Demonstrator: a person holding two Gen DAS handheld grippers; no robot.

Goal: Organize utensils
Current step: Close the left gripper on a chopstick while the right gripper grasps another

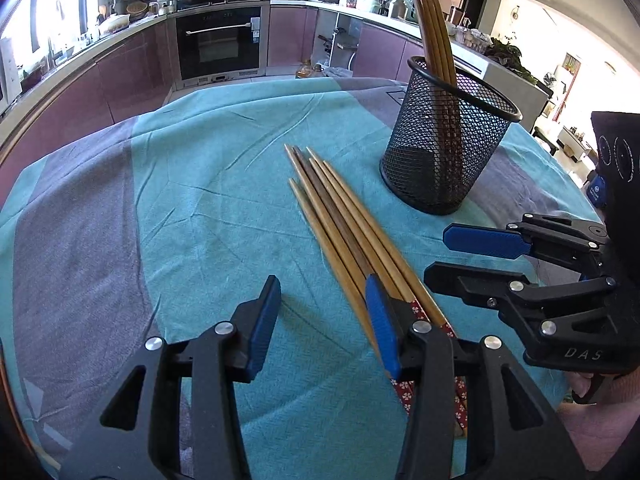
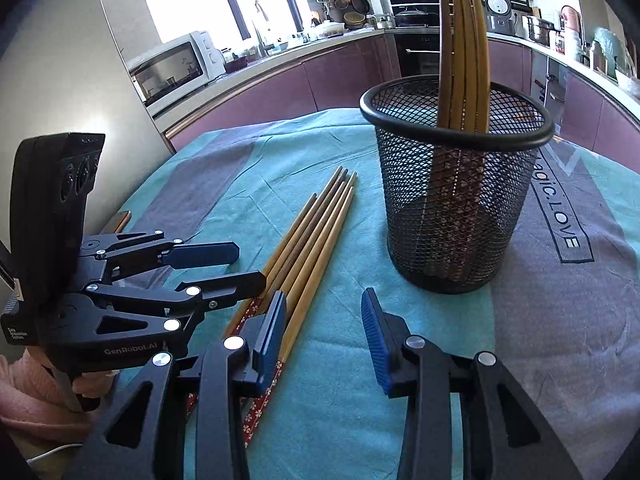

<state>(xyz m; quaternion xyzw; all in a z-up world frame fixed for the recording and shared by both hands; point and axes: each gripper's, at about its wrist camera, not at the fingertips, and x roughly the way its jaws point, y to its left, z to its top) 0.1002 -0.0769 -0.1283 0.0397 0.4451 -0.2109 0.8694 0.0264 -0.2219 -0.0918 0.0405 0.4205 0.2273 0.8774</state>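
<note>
Several wooden chopsticks [image 1: 344, 224] with red flowered handles lie side by side on the teal cloth; they also show in the right wrist view [image 2: 308, 248]. A black mesh holder [image 1: 444, 148] stands upright beyond them with several chopsticks [image 1: 434, 28] in it; the holder also shows in the right wrist view [image 2: 452, 184]. My left gripper [image 1: 324, 320] is open and empty, low over the cloth, its right finger over the chopstick handles. My right gripper [image 2: 324, 336] is open and empty, its left finger over the handles. Each gripper shows in the other's view: the right gripper [image 1: 444, 254], the left gripper [image 2: 244, 264].
The table is covered by a teal and grey cloth [image 1: 208, 184]. Purple kitchen cabinets [image 1: 120, 72] and an oven [image 1: 218, 40] curve behind it. A microwave [image 2: 176, 68] sits on the counter. A pink sleeve [image 2: 24, 396] shows at the lower left of the right wrist view.
</note>
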